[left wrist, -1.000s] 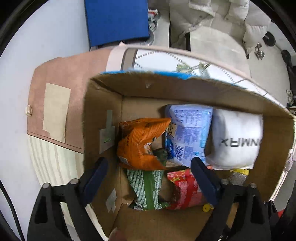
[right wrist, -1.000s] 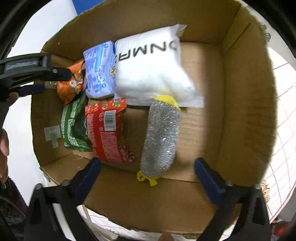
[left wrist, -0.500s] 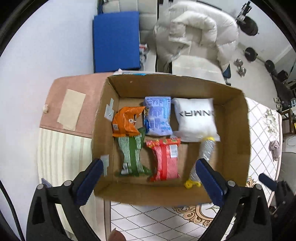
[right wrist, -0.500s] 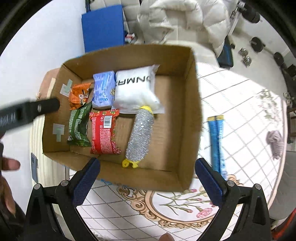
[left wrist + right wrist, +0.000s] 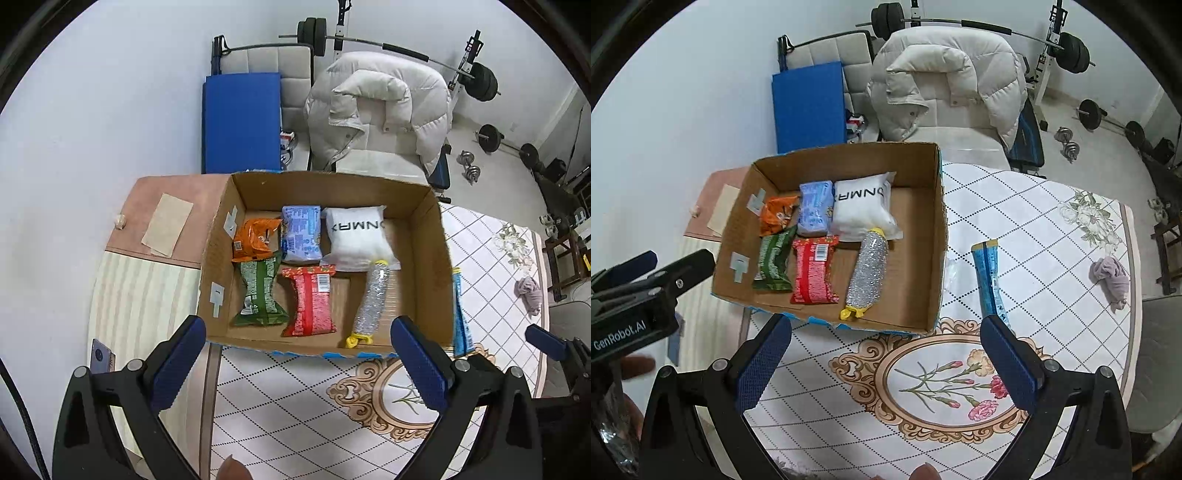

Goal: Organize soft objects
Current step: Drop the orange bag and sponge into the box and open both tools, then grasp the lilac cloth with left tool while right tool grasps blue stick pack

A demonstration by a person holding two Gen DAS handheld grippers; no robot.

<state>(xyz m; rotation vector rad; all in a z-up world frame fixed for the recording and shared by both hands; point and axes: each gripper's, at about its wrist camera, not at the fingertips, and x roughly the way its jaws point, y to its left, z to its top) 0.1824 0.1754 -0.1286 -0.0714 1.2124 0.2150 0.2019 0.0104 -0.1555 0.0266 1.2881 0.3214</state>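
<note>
An open cardboard box (image 5: 439,258) (image 5: 938,221) stands on the patterned tablecloth. Inside lie an orange packet (image 5: 255,240), a blue packet (image 5: 301,234), a white pillow pack (image 5: 356,236), a green packet (image 5: 258,295), a red packet (image 5: 310,302) and a silver scrubber (image 5: 371,299). A long blue sachet (image 5: 988,277) lies on the cloth right of the box, and a purple cloth (image 5: 1110,277) lies further right. My left gripper (image 5: 297,325) hangs open and empty above the box's near edge. My right gripper (image 5: 885,323) is also open and empty, above the table in front of the box.
A pink board (image 5: 166,221) with a paper patch lies left of the box. Behind the table are a chair with a white puffy jacket (image 5: 376,110), a blue mat (image 5: 240,122) and barbell weights (image 5: 480,81). The table's right edge (image 5: 1134,258) runs near the purple cloth.
Both grippers have risen and drawn back out of the box, so the whole box and table now show. The left jaws spread a little wider early on. The items in the box stayed put.
</note>
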